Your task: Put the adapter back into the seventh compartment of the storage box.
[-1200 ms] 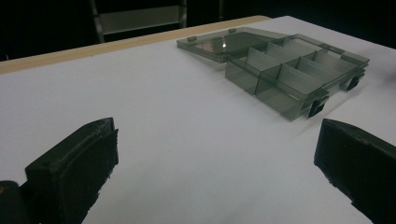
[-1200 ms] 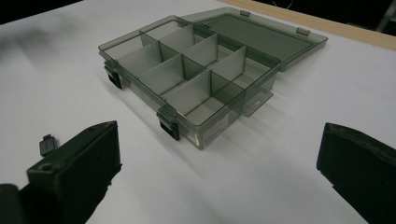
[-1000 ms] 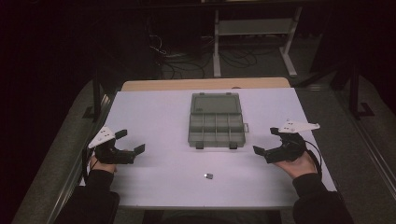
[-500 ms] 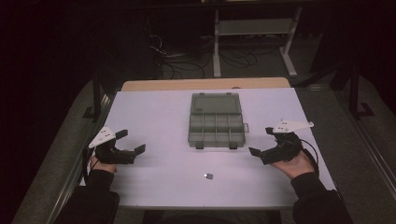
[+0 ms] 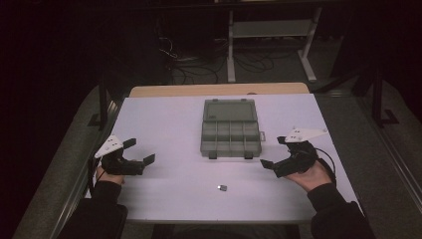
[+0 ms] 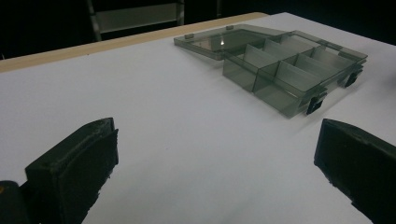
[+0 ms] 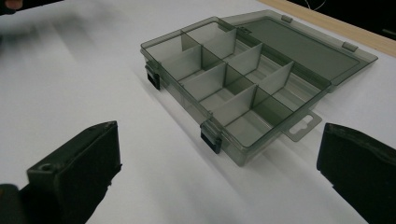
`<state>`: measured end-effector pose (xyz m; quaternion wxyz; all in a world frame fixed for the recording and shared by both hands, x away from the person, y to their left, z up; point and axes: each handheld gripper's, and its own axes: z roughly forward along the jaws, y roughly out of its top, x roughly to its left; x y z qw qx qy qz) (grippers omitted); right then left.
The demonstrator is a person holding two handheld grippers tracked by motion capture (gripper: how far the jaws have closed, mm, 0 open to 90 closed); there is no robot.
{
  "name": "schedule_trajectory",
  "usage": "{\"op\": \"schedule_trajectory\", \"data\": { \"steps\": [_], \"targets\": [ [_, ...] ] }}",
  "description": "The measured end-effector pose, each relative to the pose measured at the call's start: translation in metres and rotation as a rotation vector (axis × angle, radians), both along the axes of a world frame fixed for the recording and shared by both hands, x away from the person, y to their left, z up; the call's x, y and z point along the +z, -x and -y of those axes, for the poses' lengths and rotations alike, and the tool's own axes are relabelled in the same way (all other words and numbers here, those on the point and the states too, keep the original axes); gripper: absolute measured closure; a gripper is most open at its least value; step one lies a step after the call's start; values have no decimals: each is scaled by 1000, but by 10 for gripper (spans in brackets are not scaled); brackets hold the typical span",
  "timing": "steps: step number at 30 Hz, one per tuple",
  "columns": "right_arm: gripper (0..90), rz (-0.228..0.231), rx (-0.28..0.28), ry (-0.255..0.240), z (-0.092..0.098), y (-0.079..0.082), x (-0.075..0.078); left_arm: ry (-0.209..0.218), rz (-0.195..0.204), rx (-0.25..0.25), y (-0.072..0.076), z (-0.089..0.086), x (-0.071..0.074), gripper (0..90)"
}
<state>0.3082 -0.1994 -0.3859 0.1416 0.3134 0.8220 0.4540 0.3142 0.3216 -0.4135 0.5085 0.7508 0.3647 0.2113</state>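
A grey see-through compartment box (image 5: 231, 130) lies open at the middle of the white table (image 5: 164, 119), its lid flat behind it and its several compartments bare. A small dark piece (image 5: 222, 187) rests on the table in front of it. My left gripper (image 5: 140, 151) is open near the table's left edge, with nothing between its jaws. My right gripper (image 5: 273, 152) is open just right of the box's front corner, also with nothing between its jaws. The box (image 6: 289, 70) lies ahead and to the right in the left gripper view. In the right gripper view the box (image 7: 233, 79) is close ahead.
A wooden strip (image 5: 219, 89) borders the table's far edge. Beyond it, in the dark, stand a metal frame (image 5: 271, 30) and cables on the floor (image 5: 209, 62). Bare white surface lies between each gripper and the box.
My right gripper has edged a little to the left, toward the box. The left gripper, the box and the small piece have stayed in place.
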Motion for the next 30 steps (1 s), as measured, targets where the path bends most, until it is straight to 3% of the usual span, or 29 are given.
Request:
{"op": "schedule_trajectory", "data": {
  "steps": [30],
  "targets": [
    [0, -27, 120, 56, -37, 0, 7, 0, 0, 0, 0, 0, 0, 0]
  ]
}}
